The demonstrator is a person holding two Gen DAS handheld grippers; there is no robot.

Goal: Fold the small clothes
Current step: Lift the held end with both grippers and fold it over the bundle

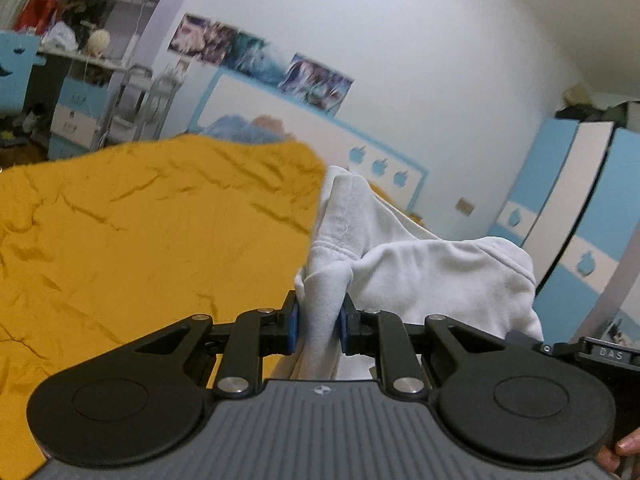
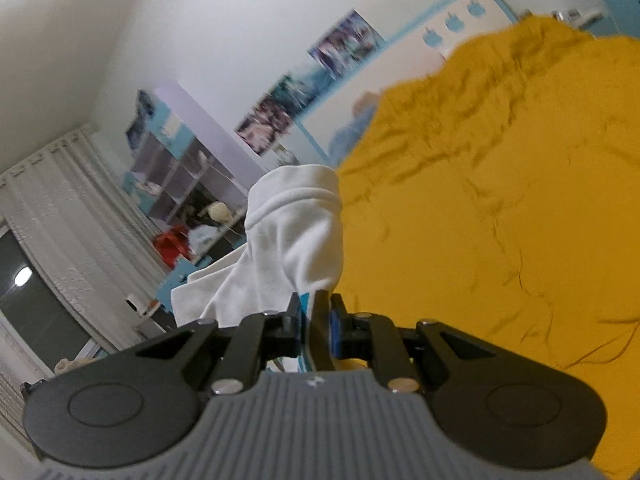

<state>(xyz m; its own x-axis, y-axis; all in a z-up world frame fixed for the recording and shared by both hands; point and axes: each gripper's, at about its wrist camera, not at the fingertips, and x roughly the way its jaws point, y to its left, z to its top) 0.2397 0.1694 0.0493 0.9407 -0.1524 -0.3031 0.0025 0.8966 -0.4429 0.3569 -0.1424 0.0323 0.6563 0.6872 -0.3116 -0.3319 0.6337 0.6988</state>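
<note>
Wrinkled mustard-yellow bedding [image 1: 132,240] filled the surface below, bare across its wide span. Above it hung a white cotton garment with ribbed hems [image 1: 420,264], bunched and lifted clear. The left gripper [image 1: 318,320] was clamped on one thick fold; the right gripper [image 2: 314,320] pinched another. Only the right view showed a pale curtain [image 2: 60,216]; only the left, blue-and-white wardrobe doors [image 1: 576,200] far right.

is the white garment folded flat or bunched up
Bunched up: the white garment hangs in loose folds, pinched in both tools, above the yellow sheet.
</note>
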